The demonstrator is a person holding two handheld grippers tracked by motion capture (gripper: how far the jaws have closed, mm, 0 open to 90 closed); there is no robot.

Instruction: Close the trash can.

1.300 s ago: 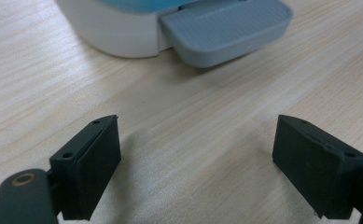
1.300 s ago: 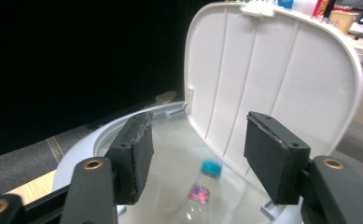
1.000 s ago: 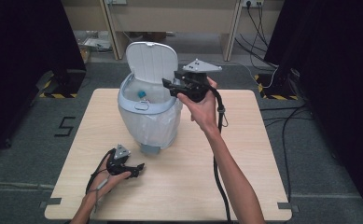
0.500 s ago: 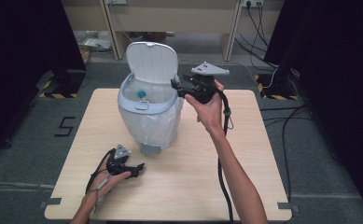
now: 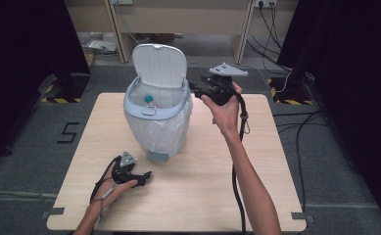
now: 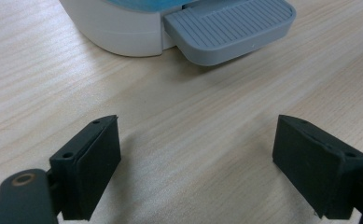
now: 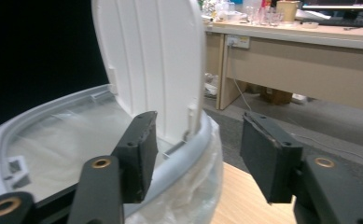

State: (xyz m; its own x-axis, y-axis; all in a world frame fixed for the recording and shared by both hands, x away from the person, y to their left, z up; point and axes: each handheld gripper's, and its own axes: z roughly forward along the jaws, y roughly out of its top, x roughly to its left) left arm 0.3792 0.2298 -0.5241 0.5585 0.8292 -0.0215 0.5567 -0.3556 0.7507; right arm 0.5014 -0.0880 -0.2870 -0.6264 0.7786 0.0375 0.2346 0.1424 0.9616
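white bin [image 5: 156, 105], grey ribbed pedal [image 6: 228, 28], pale wood-grain table [image 5: 198, 191], black jaws

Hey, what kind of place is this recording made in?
Probably a lab or office workroom set up for recording: a wooden table on grey floor with black-and-yellow hazard tape, dark curtains at the sides, and desks carrying glassware behind.

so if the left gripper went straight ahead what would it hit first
Most likely the grey pedal at the foot of the bin. The left gripper sits low over the table, jaws open, aimed at it, with bare wood between.
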